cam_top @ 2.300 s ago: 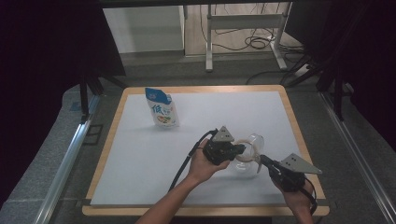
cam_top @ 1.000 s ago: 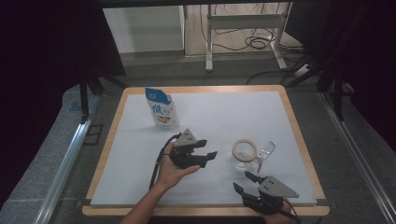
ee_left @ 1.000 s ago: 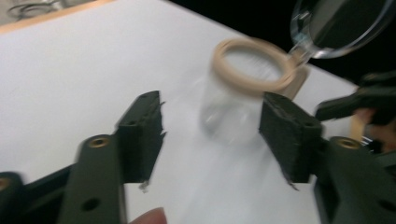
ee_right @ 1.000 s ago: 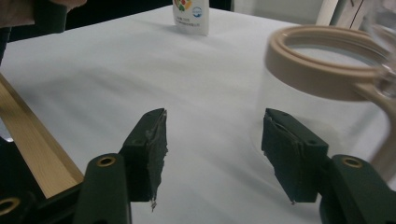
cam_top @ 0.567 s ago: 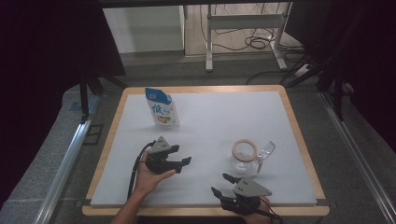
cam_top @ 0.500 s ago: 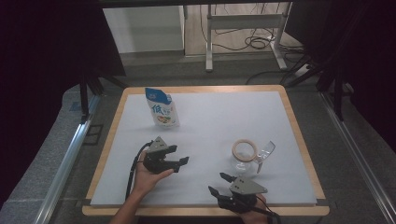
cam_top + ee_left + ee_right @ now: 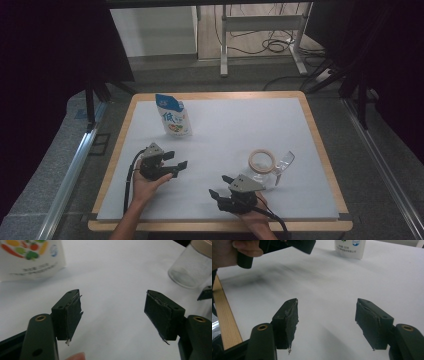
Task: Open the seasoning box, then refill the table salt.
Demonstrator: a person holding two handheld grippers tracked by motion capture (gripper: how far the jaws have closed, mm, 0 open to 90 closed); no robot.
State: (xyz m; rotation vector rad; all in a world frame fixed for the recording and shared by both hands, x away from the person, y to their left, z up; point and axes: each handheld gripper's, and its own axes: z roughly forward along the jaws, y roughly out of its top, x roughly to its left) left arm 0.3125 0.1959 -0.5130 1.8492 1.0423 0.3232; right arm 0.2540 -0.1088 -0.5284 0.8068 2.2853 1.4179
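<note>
Sitting between jobs: both grippers empty, jar off to the right

Nothing is in hand. The left gripper (image 7: 176, 165) has its jaws spread wide with only bare table (image 7: 225, 125) between them; they've just been opening. The right gripper (image 7: 220, 190) is the same story, jaws well apart, opening a bit more just now, nothing gripped.

The clear jar (image 7: 274, 172) stands upright with a tan ring (image 7: 262, 161) touching its left side. Measured from that jar, the right gripper sits near, down and to the left, jaws pointing away from it. The left gripper is well apart, farther left. The pouch (image 7: 173, 116) stands far left of the jar, up beyond the left gripper. My guess is the right hand gets the jar, but it has to swing round first.
</note>
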